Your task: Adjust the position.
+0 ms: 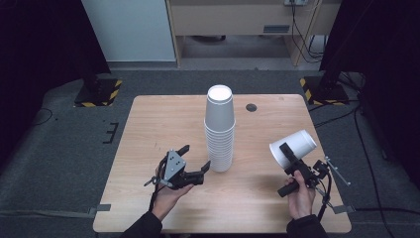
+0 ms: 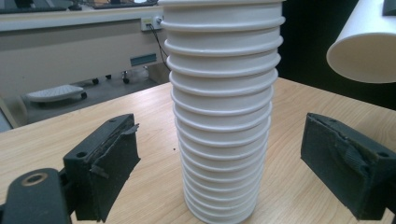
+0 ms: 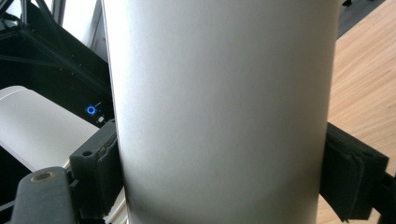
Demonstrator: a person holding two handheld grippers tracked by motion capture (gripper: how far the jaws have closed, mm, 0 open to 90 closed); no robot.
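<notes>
The table [image 1: 148, 129] carried a tall stack of cups [image 1: 220, 130] standing upright near its middle, long axis vertical, rims ringed one over another. The stack's top was cut off in the left gripper view. To its right, lifted off the wood, a single white cup [image 1: 293, 147] lay tilted, its long axis slanting up and away to the right; which end was open was hard to make out. The right gripper [image 1: 292, 161] pinched this cup between its jaws. The left gripper [image 1: 194, 161], jaws spread wide, sat just left of the stack's base without touching it.
</notes>
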